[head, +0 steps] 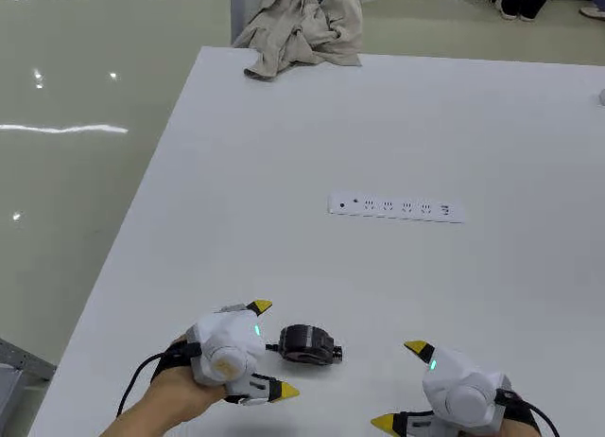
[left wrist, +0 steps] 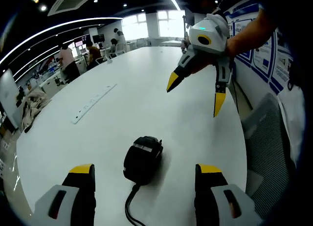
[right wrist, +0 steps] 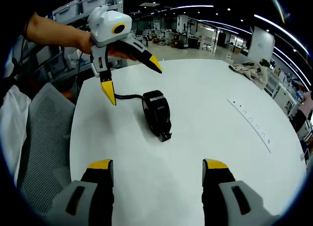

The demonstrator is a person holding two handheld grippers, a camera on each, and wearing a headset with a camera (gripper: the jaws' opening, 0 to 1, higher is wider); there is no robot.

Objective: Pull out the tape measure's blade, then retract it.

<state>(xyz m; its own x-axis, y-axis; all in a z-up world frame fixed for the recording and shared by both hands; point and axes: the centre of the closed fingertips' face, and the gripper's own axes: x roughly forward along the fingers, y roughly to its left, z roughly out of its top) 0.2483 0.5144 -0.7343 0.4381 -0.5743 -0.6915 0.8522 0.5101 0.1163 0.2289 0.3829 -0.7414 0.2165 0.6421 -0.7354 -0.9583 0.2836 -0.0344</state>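
Left gripper (head: 274, 349) has its jaws spread wide and empty in the head view, yellow tips either side of the black tape measure (head: 307, 343), which just lies on the white table (head: 378, 125) near the front edge. Right gripper (head: 398, 385) is off to the side, also gaping and holding nothing. Further up the table there's a white power strip (head: 397, 208), a beige jacket (head: 302, 26) is dumped at the far edge, and a shiny greenish floor (head: 76, 96) runs along the left. Left gripper view: the tape measure lies between its own jaws but isn't touching them, a black cord trails off it, and the other gripper hangs above the table farther on. A mesh chair (left wrist: 266, 133) stands at the table edge, with people (left wrist: 66, 59) and strip lights way back. Right gripper view: the blade is still tucked in, with only the hook at the case mouth, and open office benches stand behind.
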